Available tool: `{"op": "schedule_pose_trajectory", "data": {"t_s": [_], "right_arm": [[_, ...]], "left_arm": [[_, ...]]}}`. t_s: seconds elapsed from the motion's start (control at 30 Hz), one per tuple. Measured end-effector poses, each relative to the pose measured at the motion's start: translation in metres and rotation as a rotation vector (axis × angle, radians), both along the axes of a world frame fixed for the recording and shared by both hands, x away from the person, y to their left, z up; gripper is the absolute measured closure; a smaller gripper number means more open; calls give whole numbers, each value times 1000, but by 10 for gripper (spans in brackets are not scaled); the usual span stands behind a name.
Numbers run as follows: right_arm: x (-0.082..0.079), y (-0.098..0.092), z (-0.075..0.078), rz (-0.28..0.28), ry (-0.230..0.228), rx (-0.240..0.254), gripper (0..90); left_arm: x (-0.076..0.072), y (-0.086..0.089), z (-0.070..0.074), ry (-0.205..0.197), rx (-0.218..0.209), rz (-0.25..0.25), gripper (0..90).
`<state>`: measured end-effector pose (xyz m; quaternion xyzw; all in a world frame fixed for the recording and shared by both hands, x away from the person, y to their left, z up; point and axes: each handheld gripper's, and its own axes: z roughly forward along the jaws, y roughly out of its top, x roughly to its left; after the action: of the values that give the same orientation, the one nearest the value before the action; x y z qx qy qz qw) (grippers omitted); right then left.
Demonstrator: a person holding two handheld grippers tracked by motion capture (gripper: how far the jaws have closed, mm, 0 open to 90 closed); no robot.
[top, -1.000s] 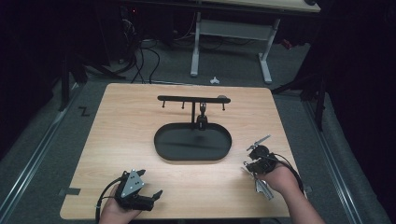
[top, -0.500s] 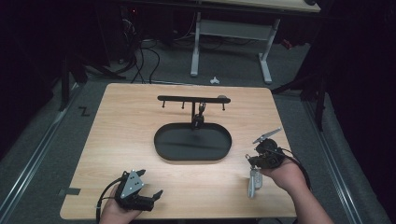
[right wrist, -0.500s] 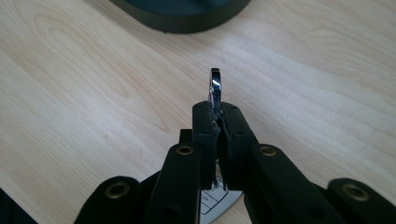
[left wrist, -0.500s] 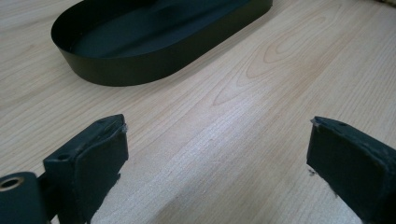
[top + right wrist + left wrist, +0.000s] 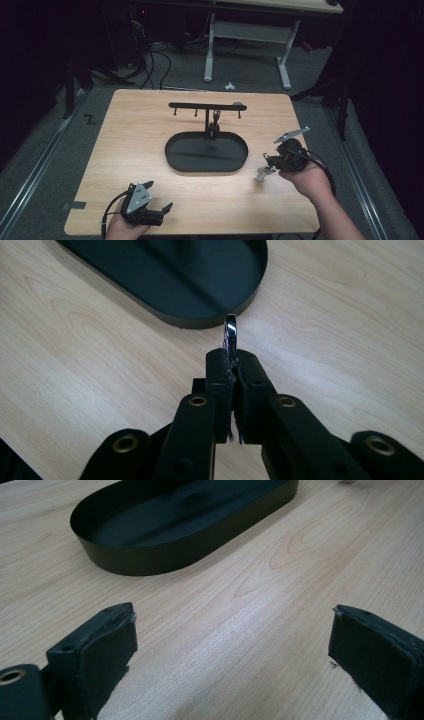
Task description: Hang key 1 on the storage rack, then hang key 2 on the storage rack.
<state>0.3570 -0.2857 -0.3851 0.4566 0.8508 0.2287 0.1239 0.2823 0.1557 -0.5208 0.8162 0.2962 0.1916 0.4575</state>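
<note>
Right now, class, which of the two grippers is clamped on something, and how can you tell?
The right gripper: its jaws are pressed shut on a thin shiny metal piece. The left gripper has wide-open jaws with bare table between them.

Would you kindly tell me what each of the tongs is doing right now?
Left tongs: open, nothing between the jaws, above bare table.
Right tongs: shut on a small shiny metal piece, near the black tray.

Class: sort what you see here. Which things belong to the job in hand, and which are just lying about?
Job in hand: right gripper, shut on a thin shiny metal piece; black oval tray; black hook stand.

Lying about: left gripper, open and idle; small white object on the floor.
</note>
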Motion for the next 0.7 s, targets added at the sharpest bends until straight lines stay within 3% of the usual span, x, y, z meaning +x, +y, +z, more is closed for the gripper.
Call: {"op": "schedule_pose_trajectory", "data": {"t_s": [0.47, 0.7], "right_arm": [[11, 12, 17, 1, -41, -2, 862], [23, 19, 21, -2, -36, -8, 862]], "left_arm": [[2, 3, 1, 1, -22, -2, 59], [3, 2, 2, -2, -25, 1, 59]]}}
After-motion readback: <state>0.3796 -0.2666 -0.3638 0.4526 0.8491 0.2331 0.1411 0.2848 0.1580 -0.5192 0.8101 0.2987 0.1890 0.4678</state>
